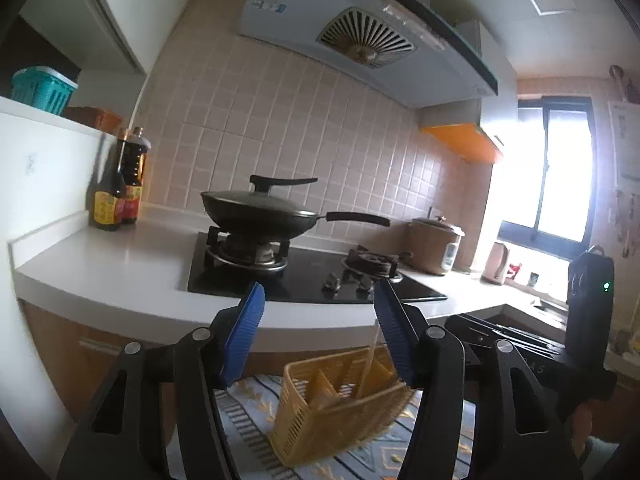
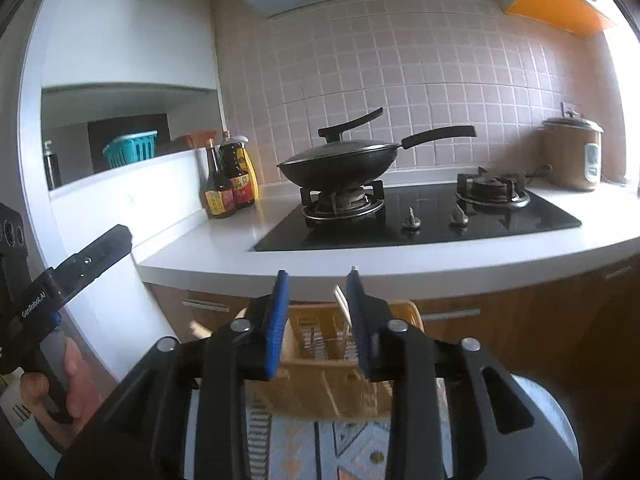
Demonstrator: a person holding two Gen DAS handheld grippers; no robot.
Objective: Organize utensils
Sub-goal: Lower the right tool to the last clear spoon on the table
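Yellow slatted plastic utensil basket [image 1: 340, 412] standing on patterned cloth [image 1: 256, 412], below and ahead of both tongs. Left tongs [image 1: 320, 332] spread wide, empty; right tongs [image 2: 316, 320] narrowly parted, empty. Pale chopstick [image 1: 370, 364] upright inside, nearest right tongs.
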